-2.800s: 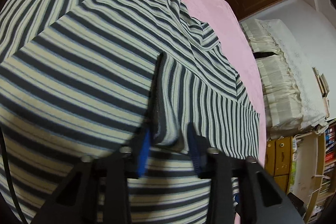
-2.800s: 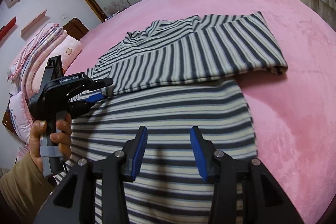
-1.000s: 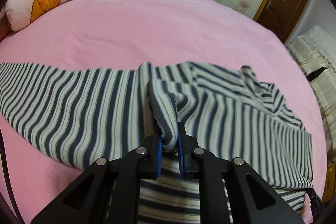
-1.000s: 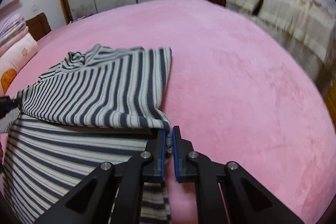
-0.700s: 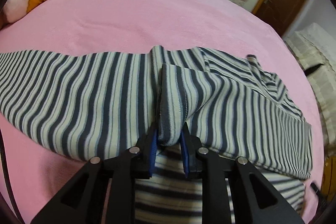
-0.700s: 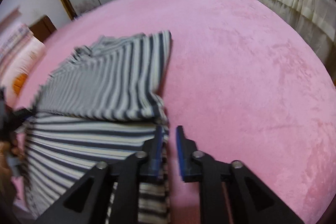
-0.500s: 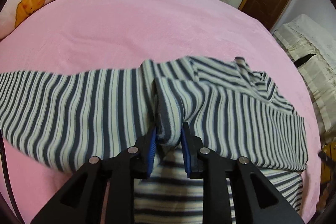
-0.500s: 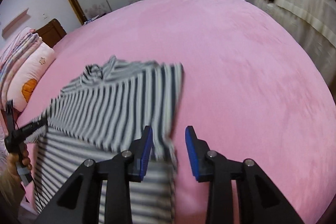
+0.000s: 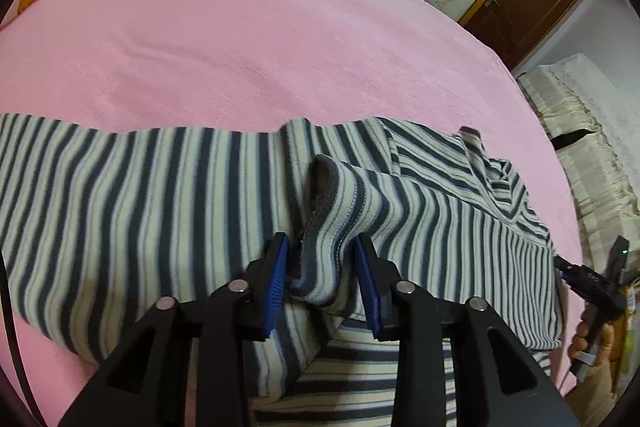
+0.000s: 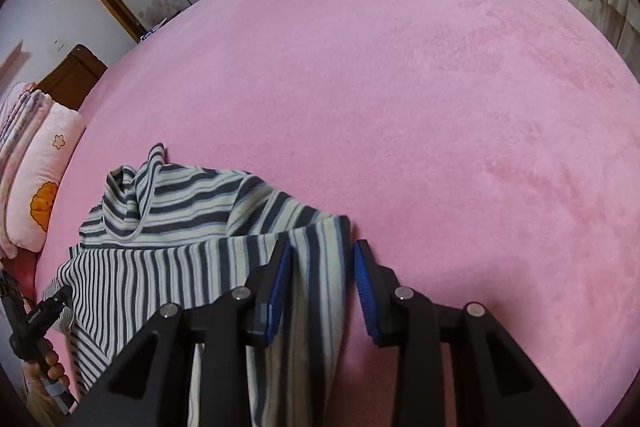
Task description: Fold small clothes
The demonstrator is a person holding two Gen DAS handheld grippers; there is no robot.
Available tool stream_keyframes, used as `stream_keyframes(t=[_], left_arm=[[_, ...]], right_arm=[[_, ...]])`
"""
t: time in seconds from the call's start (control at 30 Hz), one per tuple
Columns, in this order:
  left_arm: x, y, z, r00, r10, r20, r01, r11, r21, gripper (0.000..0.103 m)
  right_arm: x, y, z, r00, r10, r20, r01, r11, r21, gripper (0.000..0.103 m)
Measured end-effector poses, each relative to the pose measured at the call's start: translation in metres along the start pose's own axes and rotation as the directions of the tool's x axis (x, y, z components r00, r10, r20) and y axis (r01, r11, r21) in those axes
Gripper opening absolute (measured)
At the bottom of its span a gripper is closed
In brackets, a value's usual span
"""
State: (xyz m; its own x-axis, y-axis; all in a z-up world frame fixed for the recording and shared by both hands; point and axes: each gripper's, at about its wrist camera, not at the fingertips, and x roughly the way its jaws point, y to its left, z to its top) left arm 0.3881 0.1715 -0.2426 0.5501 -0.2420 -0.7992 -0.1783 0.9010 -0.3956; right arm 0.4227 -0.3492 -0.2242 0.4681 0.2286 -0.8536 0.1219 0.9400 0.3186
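**Both claws let go of the striped top after a fold**

The striped top (image 9: 160, 211) lies on the pink bed (image 9: 248, 39), at its near side, with a sleeve-like flap laid across the body. A second ago each claw pinched a bunch of the cloth. The jaws of the left claw (image 9: 320, 283) have just been opening and now stand apart, with a raised cuff between them, seemingly loose. The right claw (image 10: 320, 283) has likewise parted, its jaws straddling the right edge of the cloth without clamping it. Judged from this, one fold has been laid down and released; further folds probably remain.

The claws hide the near hem in both views. The right view is blurred close to the jaws, so contact there is uncertain. The collar (image 10: 132, 195) shows at the far left of that view.
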Motion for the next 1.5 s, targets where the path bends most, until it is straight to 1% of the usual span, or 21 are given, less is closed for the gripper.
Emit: stream_keyframes(t=[0.03,0.07,0.1,0.17,0.2,0.27,0.3,0.43,0.47,0.5,0.57,0.6,0.7,0.8,0.87,1.0,1.1,1.17,1.3,1.47,1.5], left_arm=[[0.001,-0.001,0.000,1.000,-0.002,-0.003,0.002,1.000,0.003,0.032],[0.002,-0.002,0.000,1.000,-0.004,-0.005,0.004,1.000,0.010,0.032],[0.002,-0.004,-0.001,1.000,0.000,-0.004,0.000,1.000,0.020,0.032],[0.002,-0.009,-0.003,1.000,0.023,0.014,-0.023,0.999,0.045,0.030],[0.002,-0.011,-0.005,0.998,0.056,0.031,-0.057,0.996,0.062,0.030],[0.008,-0.012,-0.010,0.991,0.129,0.033,-0.131,0.988,0.080,0.025],[0.012,-0.012,-0.013,0.987,0.161,0.027,-0.163,0.983,0.085,0.025],[0.008,-0.015,-0.017,0.983,0.180,0.037,-0.183,0.978,0.099,0.026],[0.006,-0.016,-0.018,0.983,0.179,0.035,-0.182,0.978,0.101,0.027],[0.002,-0.016,-0.017,0.985,0.172,0.031,-0.175,0.980,0.097,0.027],[-0.012,-0.010,-0.015,0.990,0.135,0.032,-0.137,0.988,0.068,0.029],[-0.021,-0.007,-0.014,0.992,0.118,0.044,-0.120,0.991,0.051,0.030],[-0.045,0.005,-0.013,0.992,0.099,0.080,-0.098,0.995,-0.009,0.030],[-0.061,0.014,-0.013,0.990,0.119,0.082,-0.114,0.992,-0.060,0.030],[-0.067,0.014,-0.019,0.985,0.161,0.066,-0.157,0.986,-0.051,0.030],[-0.084,-0.004,-0.043,0.987,0.154,0.050,-0.155,0.988,0.011,0.031],[-0.100,-0.022,-0.064,0.990,0.126,0.056,-0.129,0.990,0.049,0.043],[-0.111,-0.036,-0.075,0.992,0.105,0.069,-0.109,0.992,0.061,0.056],[-0.140,-0.062,-0.098,0.995,0.047,0.090,-0.056,0.994,0.096,0.058],[-0.177,-0.087,-0.111,0.988,0.034,0.151,-0.058,0.986,0.159,0.074],[-0.182,-0.092,-0.112,0.986,0.032,0.164,-0.060,0.984,0.168,0.075]], right_arm=[[0.001,-0.001,0.000,1.000,0.009,0.000,-0.009,1.000,-0.003,0.029],[0.000,-0.002,0.000,1.000,0.008,0.008,-0.008,1.000,-0.011,0.007],[-0.001,0.000,0.000,1.000,-0.001,0.013,0.001,0.999,-0.036,0.005],[-0.011,0.004,-0.001,0.995,-0.060,0.074,0.067,0.994,-0.090,0.005],[-0.018,0.007,-0.004,0.989,-0.082,0.122,0.096,0.989,-0.112,0.005],[-0.018,0.007,-0.007,0.982,-0.123,0.143,0.140,0.983,-0.116,0.004],[-0.011,0.007,-0.010,0.977,-0.166,0.135,0.183,0.976,-0.122,0.004],[0.002,0.012,-0.019,0.959,-0.244,0.144,0.263,0.955,-0.136,0.005],[0.002,0.015,-0.020,0.954,-0.259,0.150,0.279,0.951,-0.136,0.007],[0.000,0.018,-0.020,0.951,-0.267,0.154,0.288,0.949,-0.131,0.009],[-0.014,0.022,-0.021,0.945,-0.277,0.176,0.297,0.950,-0.096,0.022],[-0.021,0.023,-0.022,0.941,-0.279,0.189,0.300,0.950,-0.091,0.024],[-0.048,0.038,-0.032,0.938,-0.245,0.244,0.279,0.954,-0.114,0.025],[-0.067,0.057,-0.049,0.950,-0.181,0.253,0.226,0.960,-0.163,0.025],[-0.078,0.076,-0.067,0.962,-0.133,0.239,0.186,0.960,-0.211,0.025],[-0.092,0.109,-0.105,0.981,-0.047,0.190,0.100,0.955,-0.280,0.025],[-0.101,0.131,-0.125,0.987,-0.007,0.159,0.055,0.951,-0.304,0.025],[-0.110,0.146,-0.139,0.990,0.029,0.140,0.017,0.949,-0.314,0.025],[-0.126,0.164,-0.158,0.990,0.042,0.134,0.004,0.945,-0.328,0.025],[-0.146,0.180,-0.172,0.991,0.035,0.131,0.011,0.942,-0.335,0.025],[-0.149,0.182,-0.174,0.991,0.033,0.132,0.013,0.943,-0.334,0.025]])
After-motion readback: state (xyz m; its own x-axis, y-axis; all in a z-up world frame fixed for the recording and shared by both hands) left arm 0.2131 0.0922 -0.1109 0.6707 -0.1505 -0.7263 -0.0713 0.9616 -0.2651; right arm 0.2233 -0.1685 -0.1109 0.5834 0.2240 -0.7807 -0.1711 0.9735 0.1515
